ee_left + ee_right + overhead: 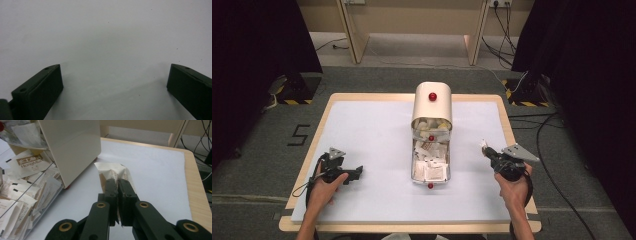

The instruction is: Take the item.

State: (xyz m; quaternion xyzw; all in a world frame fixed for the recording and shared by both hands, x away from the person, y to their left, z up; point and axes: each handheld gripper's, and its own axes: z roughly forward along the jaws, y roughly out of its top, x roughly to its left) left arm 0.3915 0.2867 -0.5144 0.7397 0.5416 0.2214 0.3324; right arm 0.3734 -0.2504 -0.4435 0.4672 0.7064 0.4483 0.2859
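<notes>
Jaws of your left gripper [357,172] stand wide apart in the left gripper view, with nothing but bare white table top [105,37] between them. In the high view that gripper rests low over the near left part of the table, its jaws pointing right, well apart from the box in the middle.

Moving right, the cream metal box with a rounded lid and a red knob [432,105] stands at the centre of the table toward the far edge, its lid tipped up. In front of it, a clear drawer-like tray [430,165] reaches toward you, heaped with small white and brown paper sachets [432,167].

Further right, your right gripper [486,150] has its jaws closed on one small white and brown paper sachet [113,171]. In the right gripper view the two black pads press together on the sachet's near end, and the rest of it fans out crumpled beyond the tips. The held sachet is just to the right of the cream box's side wall, clear of it. In the high view it points toward the far left from your right hand [512,187].
</notes>
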